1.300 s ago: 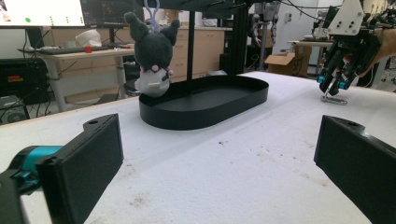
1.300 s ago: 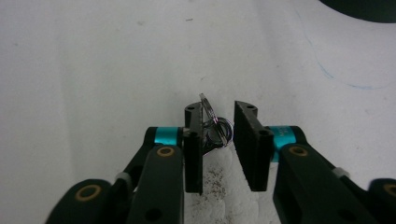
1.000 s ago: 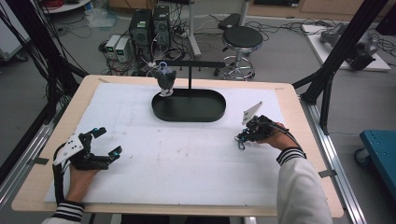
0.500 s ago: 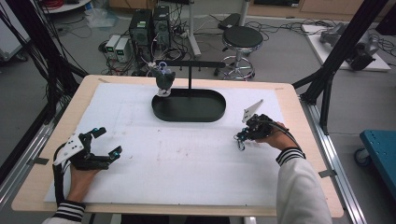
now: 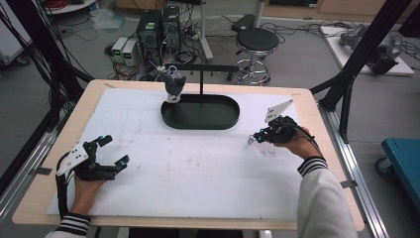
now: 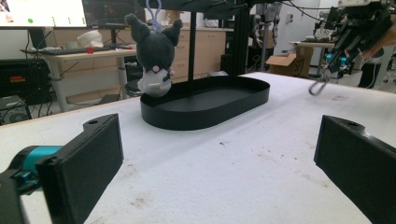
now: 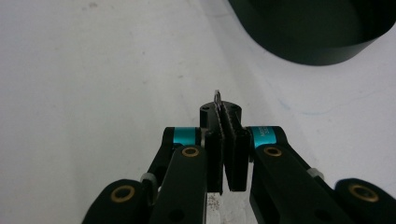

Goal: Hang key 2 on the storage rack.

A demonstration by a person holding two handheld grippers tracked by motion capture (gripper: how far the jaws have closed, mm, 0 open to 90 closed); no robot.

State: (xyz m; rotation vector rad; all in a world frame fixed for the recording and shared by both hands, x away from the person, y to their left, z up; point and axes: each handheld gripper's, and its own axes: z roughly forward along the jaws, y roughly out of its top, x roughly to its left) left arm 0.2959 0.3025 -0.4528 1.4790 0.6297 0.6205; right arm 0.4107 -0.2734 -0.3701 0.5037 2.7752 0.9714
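Right gripper (image 5: pixel 253 139): jaws pressed together on a small metal ring (image 7: pixel 217 97), which sticks out past the tips; held just above the white mat (image 5: pixel 198 163), right of centre, well in from the table's right edge. Left gripper (image 5: pixel 113 149): jaws spread wide, nothing between them, resting low near the mat's front-left corner. Black oval tray (image 5: pixel 200 121): at the far middle, bare inside, with an upright stand. Grey plush toy (image 5: pixel 174 84): hangs from the stand's crossbar above the tray's left end. Broad bare mat lies between both grippers and the tray.
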